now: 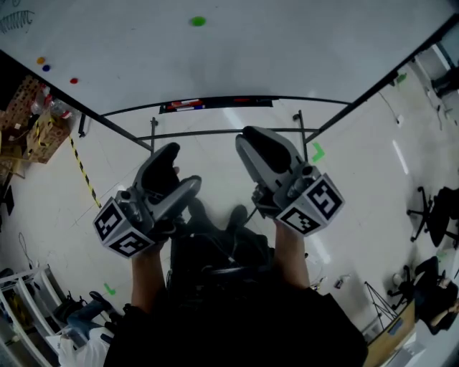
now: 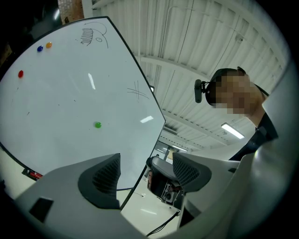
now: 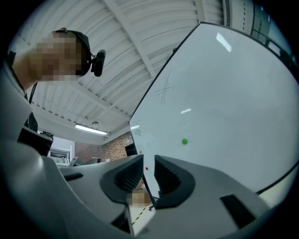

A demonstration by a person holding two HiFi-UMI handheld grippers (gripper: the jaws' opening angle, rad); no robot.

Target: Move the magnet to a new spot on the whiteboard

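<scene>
A small green magnet (image 1: 197, 21) sticks on the whiteboard (image 1: 287, 43) at the top of the head view, far from both grippers. The same green magnet (image 2: 97, 124) shows in the left gripper view above the left jaw, and as a green dot (image 3: 184, 141) in the right gripper view. My left gripper (image 1: 179, 168) is held low in front of the person's body, its jaws wide apart and empty (image 2: 145, 168). Beside it, my right gripper (image 1: 258, 143) has its jaws a narrow gap apart with nothing between them (image 3: 148, 170).
A red magnet (image 1: 74, 81), an orange one (image 1: 41, 61) and a blue one (image 1: 46, 68) sit at the board's left. The marker tray (image 1: 215, 104) runs below the board. Cardboard boxes (image 1: 29, 129) stand at left, office chairs (image 1: 430, 215) at right.
</scene>
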